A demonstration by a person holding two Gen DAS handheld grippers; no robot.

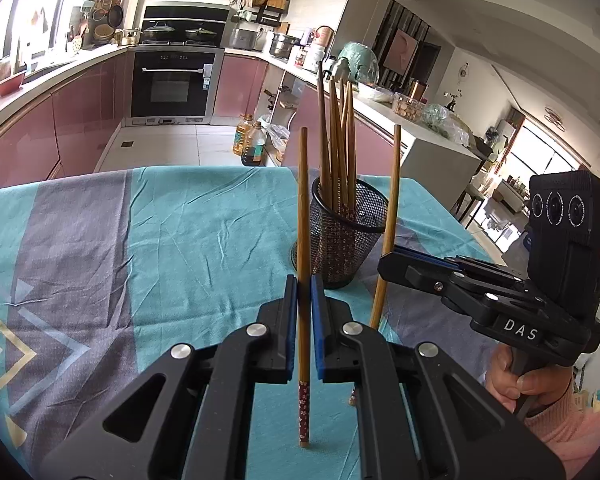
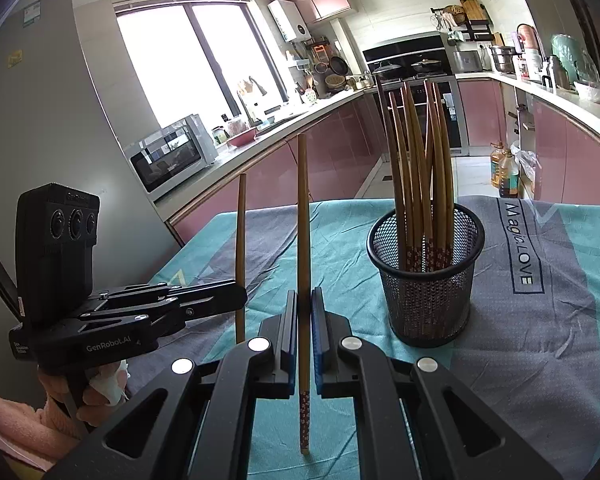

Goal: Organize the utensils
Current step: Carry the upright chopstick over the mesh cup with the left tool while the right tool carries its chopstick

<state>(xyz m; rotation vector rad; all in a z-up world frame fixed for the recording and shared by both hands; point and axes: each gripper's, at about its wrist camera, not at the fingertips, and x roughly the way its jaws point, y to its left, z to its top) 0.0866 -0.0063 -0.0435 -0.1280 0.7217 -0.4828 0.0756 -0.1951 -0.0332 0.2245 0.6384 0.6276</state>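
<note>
My left gripper is shut on a wooden chopstick with a red flowered end, held upright over the cloth. My right gripper is shut on another such chopstick, also upright. Each gripper shows in the other's view: the right gripper with its chopstick, and the left gripper with its chopstick. A black mesh cup stands on the table just beyond and between them, holding several chopsticks upright.
The table wears a teal and grey cloth. Behind it a tiled floor runs to pink cabinets, an oven and oil bottles. A hand in a pink sleeve holds the right gripper.
</note>
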